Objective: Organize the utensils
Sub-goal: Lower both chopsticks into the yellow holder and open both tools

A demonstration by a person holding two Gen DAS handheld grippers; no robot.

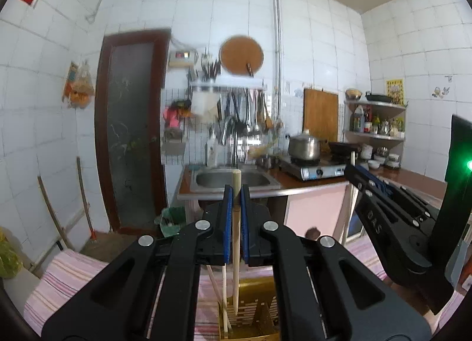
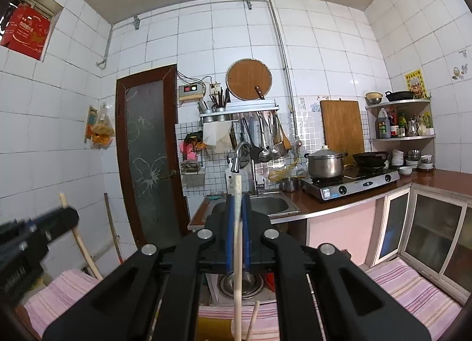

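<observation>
My left gripper (image 1: 235, 190) is shut on a wooden chopstick (image 1: 236, 240) held upright; its lower end reaches into a yellow utensil holder (image 1: 250, 311) below, which holds two other chopsticks (image 1: 223, 291). My right gripper (image 2: 237, 199) is shut on a pale chopstick (image 2: 237, 252), also upright. Another wooden stick (image 2: 253, 320) leans just right of it at the bottom. The right gripper shows at the right of the left wrist view (image 1: 383, 202); the left gripper shows blurred at the left of the right wrist view (image 2: 35, 232).
A pink striped cloth (image 1: 65, 279) covers the surface below. Ahead are a steel sink (image 2: 265, 202), a gas stove (image 2: 351, 183) with a steel pot (image 2: 324, 162), hanging utensils (image 2: 262, 140), a brown door (image 2: 147, 152) and corner shelves (image 2: 401, 120).
</observation>
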